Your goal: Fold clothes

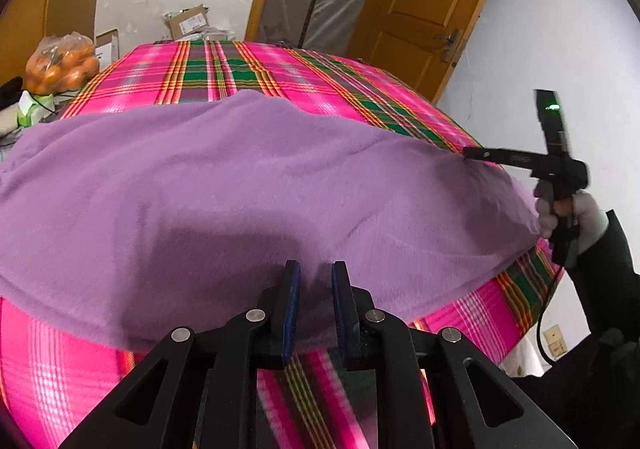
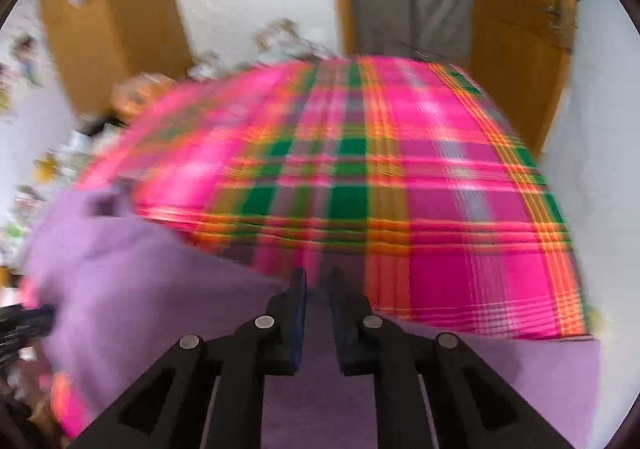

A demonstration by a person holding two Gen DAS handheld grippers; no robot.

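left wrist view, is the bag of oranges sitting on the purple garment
No, the bag of oranges sits past the far left corner of the plaid cloth, apart from the purple garment.

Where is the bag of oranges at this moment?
In the left wrist view, the bag of oranges sits upper left, beyond the plaid cloth's far left corner.

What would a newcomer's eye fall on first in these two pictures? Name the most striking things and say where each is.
First the bright pink, green and orange plaid cloth covering the whole surface, then the lilac garment spread across its near half. The left gripper sits at the garment's near edge with lilac fabric between its fingers, and the right gripper reaches its far right corner. A bag of oranges stands beyond the cloth at the left.
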